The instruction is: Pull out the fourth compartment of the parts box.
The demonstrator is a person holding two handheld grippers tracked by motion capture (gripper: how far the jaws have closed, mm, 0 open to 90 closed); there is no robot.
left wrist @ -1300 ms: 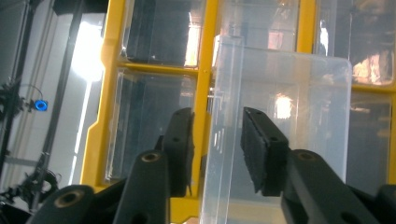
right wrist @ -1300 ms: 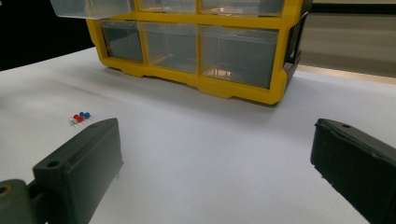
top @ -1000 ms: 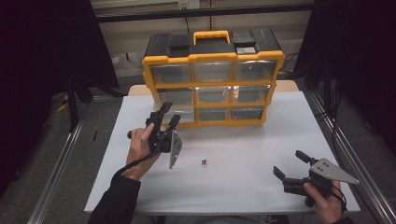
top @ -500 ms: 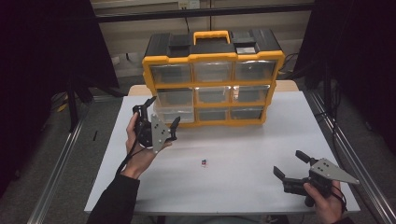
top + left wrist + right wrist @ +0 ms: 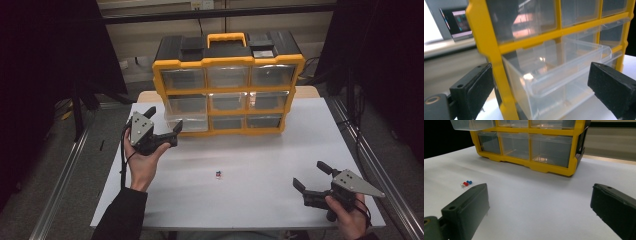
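A clear plastic drawer [image 5: 556, 75] stands pulled partway out of the yellow-framed organiser cabinet with a black top [image 5: 227, 82], in the left column's middle row, at the back of the white table [image 5: 280, 165]; its walls are transparent and glossy, and nothing shows inside it; the left gripper [image 5: 162, 127] is held up at the drawer's front corner, palm turned upward beneath it, jaws wide apart on either side of that corner; a small cluster of red, white and blue push pins [image 5: 218, 174] lies mid-table; the right gripper [image 5: 311, 177] rests low near the table's front right edge, jaws spread and empty.
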